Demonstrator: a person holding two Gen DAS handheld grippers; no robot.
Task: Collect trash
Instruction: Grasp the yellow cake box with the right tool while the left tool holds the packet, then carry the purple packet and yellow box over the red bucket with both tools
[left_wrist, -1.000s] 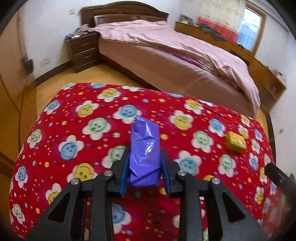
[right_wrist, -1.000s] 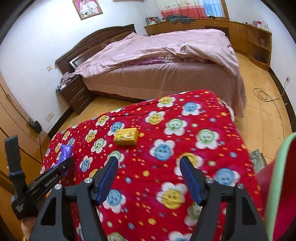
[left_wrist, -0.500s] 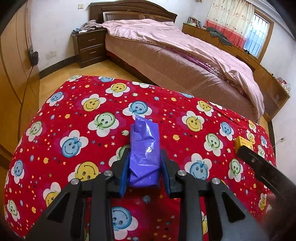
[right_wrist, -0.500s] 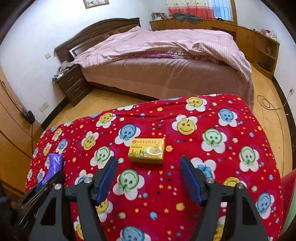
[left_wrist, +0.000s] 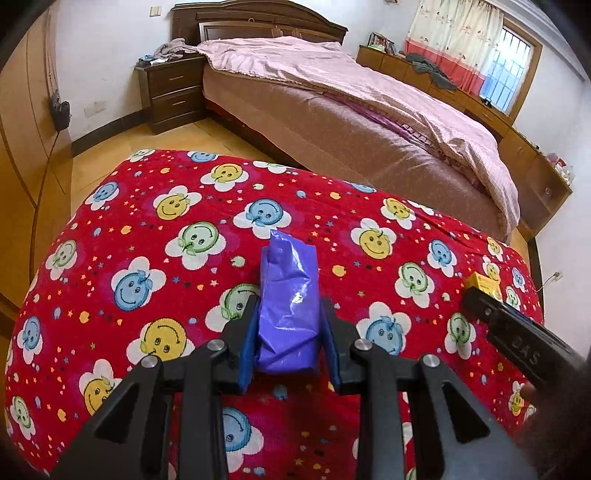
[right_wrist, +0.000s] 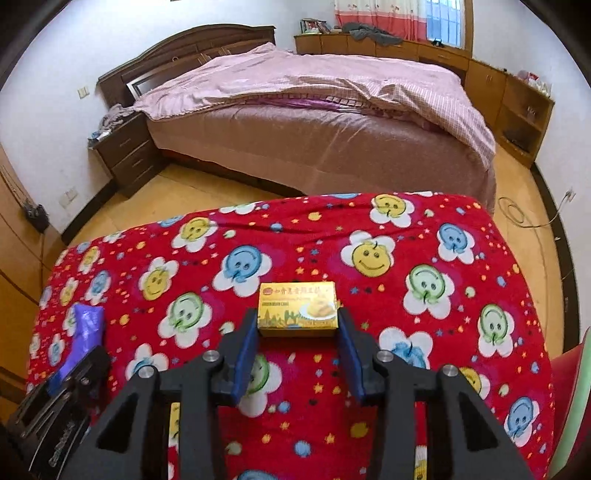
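Holding the purple plastic wrapper (left_wrist: 287, 312) between its two blue pads, our left gripper (left_wrist: 288, 332) is closed on it above the red smiley-flower cloth (left_wrist: 147, 236); the wrapper stands upright out of the fingers; our right gripper (right_wrist: 298, 334) has its fingers on both sides of the yellow cake box (right_wrist: 298, 309), which lies flat on the cloth; the pads are at the box's two ends, but we cannot tell if they press it; behind the cloth we see a bed (right_wrist: 314, 122) with a pink cover.
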